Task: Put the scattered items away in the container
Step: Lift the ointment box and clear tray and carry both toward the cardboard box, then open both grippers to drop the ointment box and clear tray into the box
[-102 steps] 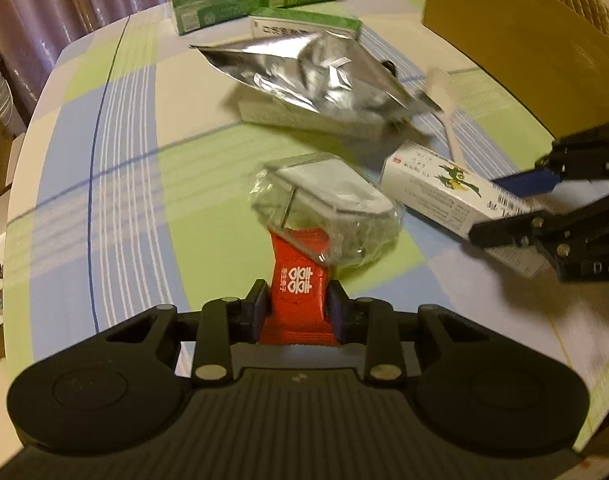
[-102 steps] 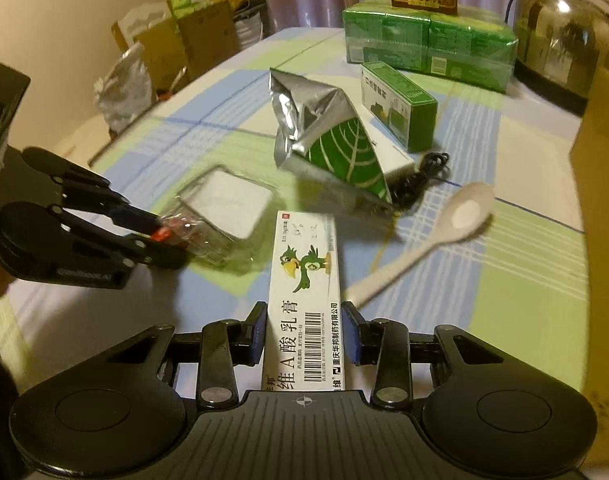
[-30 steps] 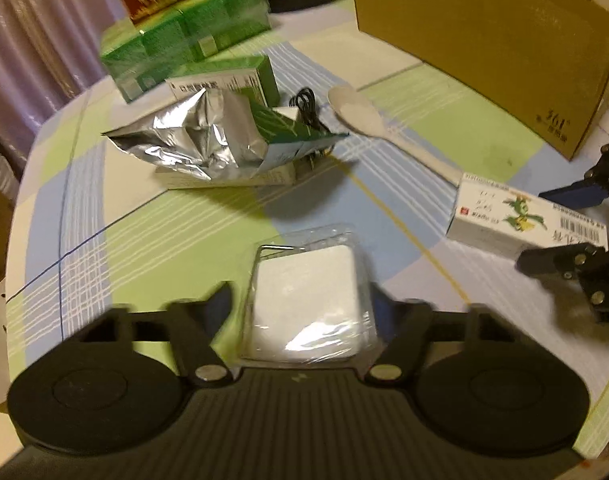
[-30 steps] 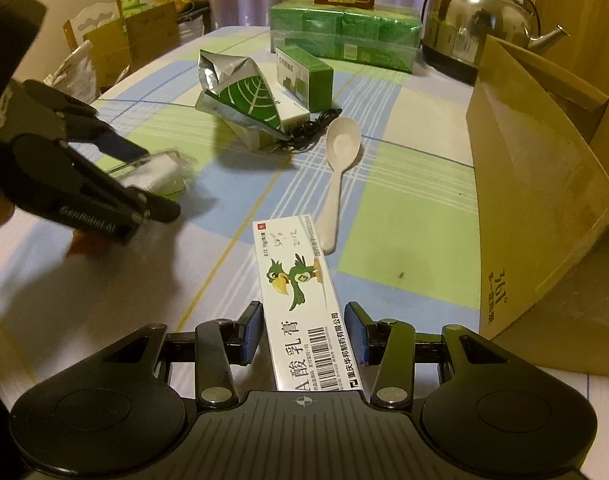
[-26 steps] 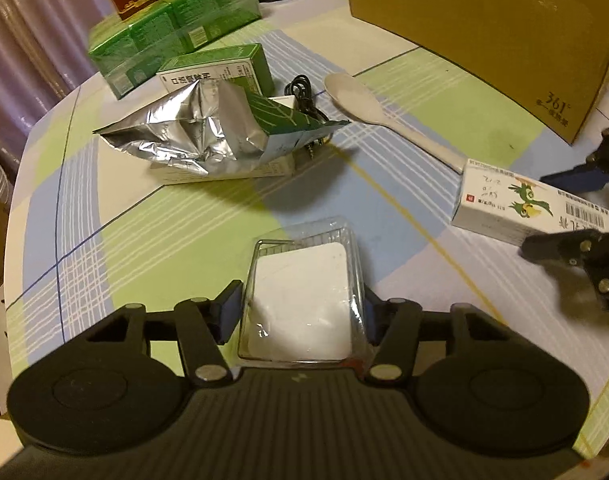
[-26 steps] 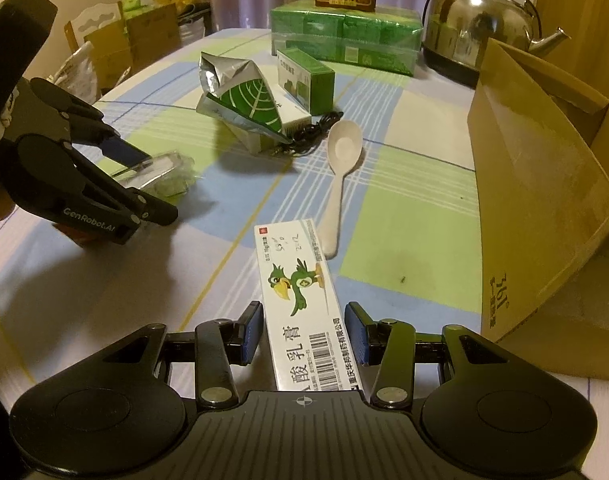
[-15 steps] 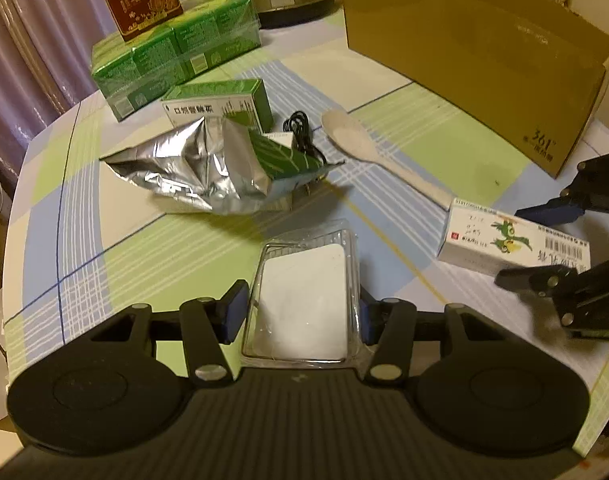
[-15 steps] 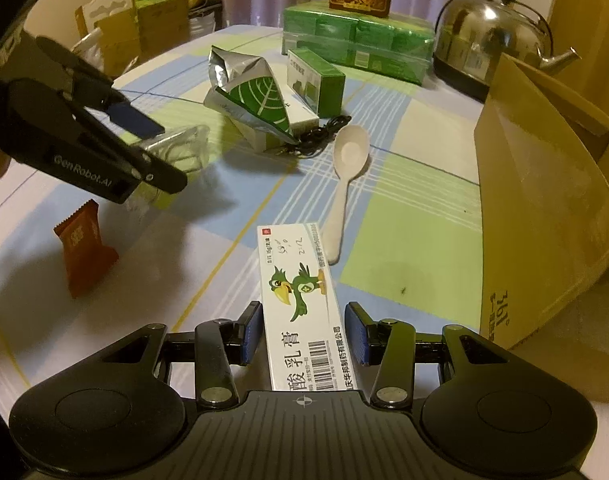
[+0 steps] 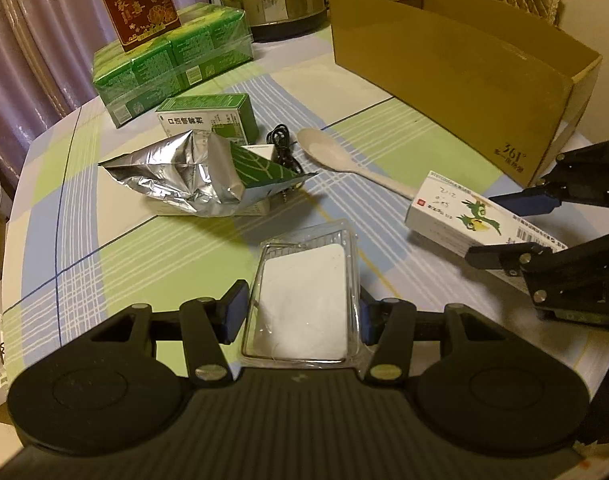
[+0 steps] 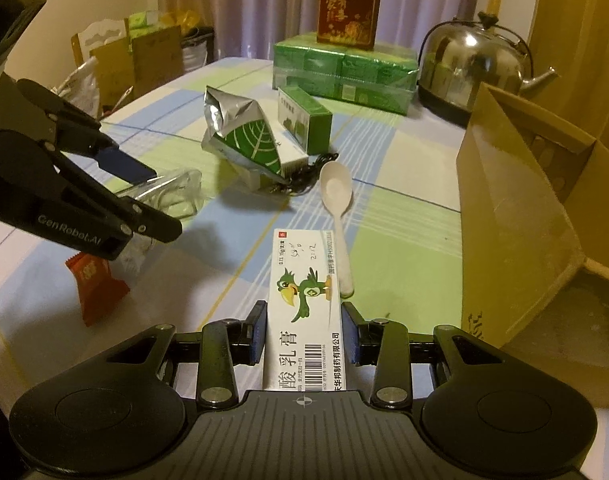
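Observation:
My left gripper [image 9: 300,312] is shut on a clear plastic tray [image 9: 304,292] with a white pad inside, held above the checked tablecloth. My right gripper [image 10: 304,332] is shut on a white ointment box [image 10: 308,280] printed with a green parrot, also lifted. In the left wrist view the right gripper [image 9: 504,232] carries that ointment box [image 9: 456,212] just in front of the open cardboard box [image 9: 444,52]. The right wrist view shows the left gripper [image 10: 160,200] at the left and the cardboard box [image 10: 516,184] at the right. A red snack packet [image 10: 92,280] lies on the cloth.
A white spoon [image 9: 328,152], a silver-green foil bag [image 9: 192,176], a small green carton [image 9: 208,116] and a black cable [image 9: 280,140] lie mid-table. Behind stand stacked green packs [image 9: 168,56] with a red box on top and a steel kettle [image 10: 472,64].
My left gripper let go of the red packet and closed on the clear tray. Both grippers have risen with their loads and moved nearer the cardboard box.

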`<action>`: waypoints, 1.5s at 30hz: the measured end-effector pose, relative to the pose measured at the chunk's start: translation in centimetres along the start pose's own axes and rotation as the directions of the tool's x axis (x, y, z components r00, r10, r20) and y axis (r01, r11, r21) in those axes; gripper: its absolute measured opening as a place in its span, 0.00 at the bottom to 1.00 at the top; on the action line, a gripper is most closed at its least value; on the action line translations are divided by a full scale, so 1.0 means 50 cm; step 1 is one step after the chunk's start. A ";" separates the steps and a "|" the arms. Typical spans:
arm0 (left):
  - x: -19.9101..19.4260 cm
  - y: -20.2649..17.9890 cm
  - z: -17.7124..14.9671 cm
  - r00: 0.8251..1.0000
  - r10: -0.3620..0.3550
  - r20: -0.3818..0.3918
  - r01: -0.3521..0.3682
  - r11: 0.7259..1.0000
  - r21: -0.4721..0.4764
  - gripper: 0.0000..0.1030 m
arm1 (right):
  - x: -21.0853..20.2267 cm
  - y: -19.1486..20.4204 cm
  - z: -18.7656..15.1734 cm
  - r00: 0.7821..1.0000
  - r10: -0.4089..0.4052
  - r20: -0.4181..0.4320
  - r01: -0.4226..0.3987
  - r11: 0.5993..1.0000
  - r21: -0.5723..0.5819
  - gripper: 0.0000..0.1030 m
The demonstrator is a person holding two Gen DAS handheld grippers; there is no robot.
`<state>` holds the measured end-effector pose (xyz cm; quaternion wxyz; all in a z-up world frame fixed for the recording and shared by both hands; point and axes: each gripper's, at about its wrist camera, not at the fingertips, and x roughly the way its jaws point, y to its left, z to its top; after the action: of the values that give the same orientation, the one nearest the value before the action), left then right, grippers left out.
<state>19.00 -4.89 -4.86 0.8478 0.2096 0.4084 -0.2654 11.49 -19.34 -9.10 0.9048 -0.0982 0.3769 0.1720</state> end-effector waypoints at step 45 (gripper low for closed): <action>-0.082 -0.323 0.376 0.971 -0.179 0.160 0.164 0.981 0.104 0.47 | -0.287 -0.426 0.123 0.969 -0.215 0.124 0.181 0.954 0.237 0.34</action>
<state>17.76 -26.95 7.05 0.8429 0.1884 0.3396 -0.3725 14.26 -40.48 6.49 0.9483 -0.0201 0.3136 0.0435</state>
